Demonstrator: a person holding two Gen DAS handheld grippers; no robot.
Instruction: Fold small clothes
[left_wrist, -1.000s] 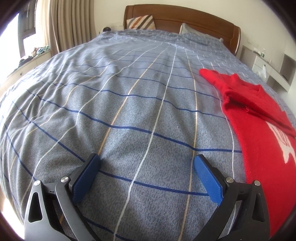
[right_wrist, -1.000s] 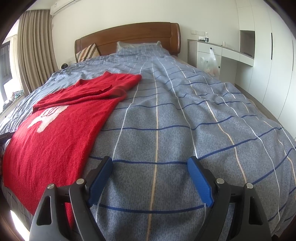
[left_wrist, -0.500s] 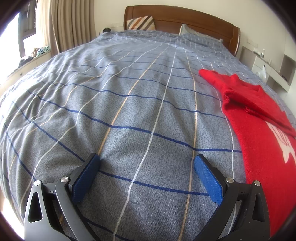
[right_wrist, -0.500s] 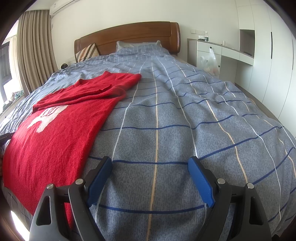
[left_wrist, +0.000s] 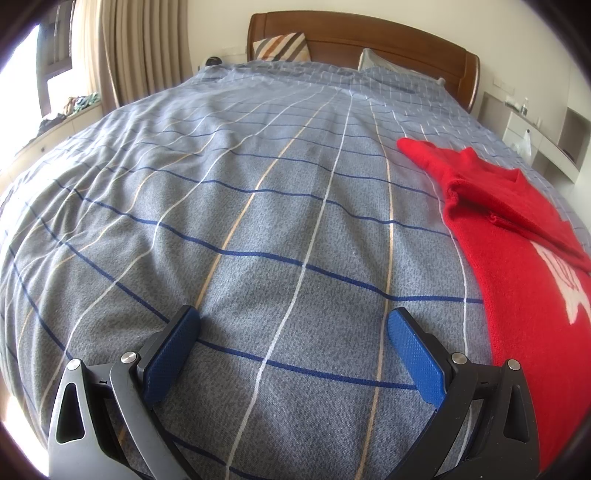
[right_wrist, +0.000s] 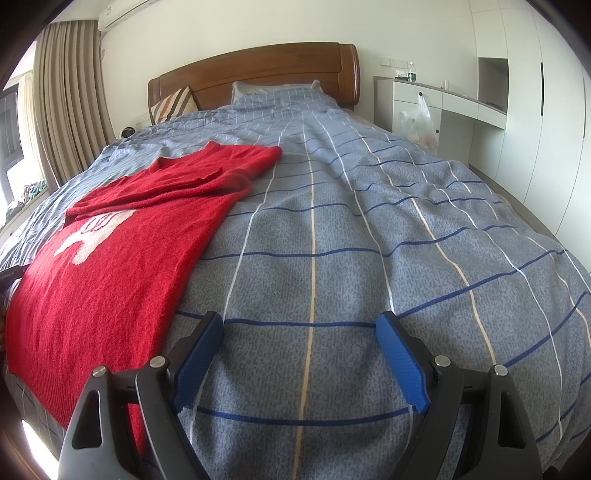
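A red knitted sweater with a white motif lies flat on the bed, its sleeves folded across the chest. It fills the right side of the left wrist view and the left side of the right wrist view. My left gripper is open and empty above bare bedspread, left of the sweater's hem. My right gripper is open and empty above the bedspread, just right of the sweater's edge.
The bed has a grey-blue checked cover, a wooden headboard and pillows. Curtains and a window sill stand at the left. A white desk with a plastic bag and wardrobes stand at the right.
Both views have shifted only slightly. The right wrist view has lowered a little toward the bed. Both grippers stay open.
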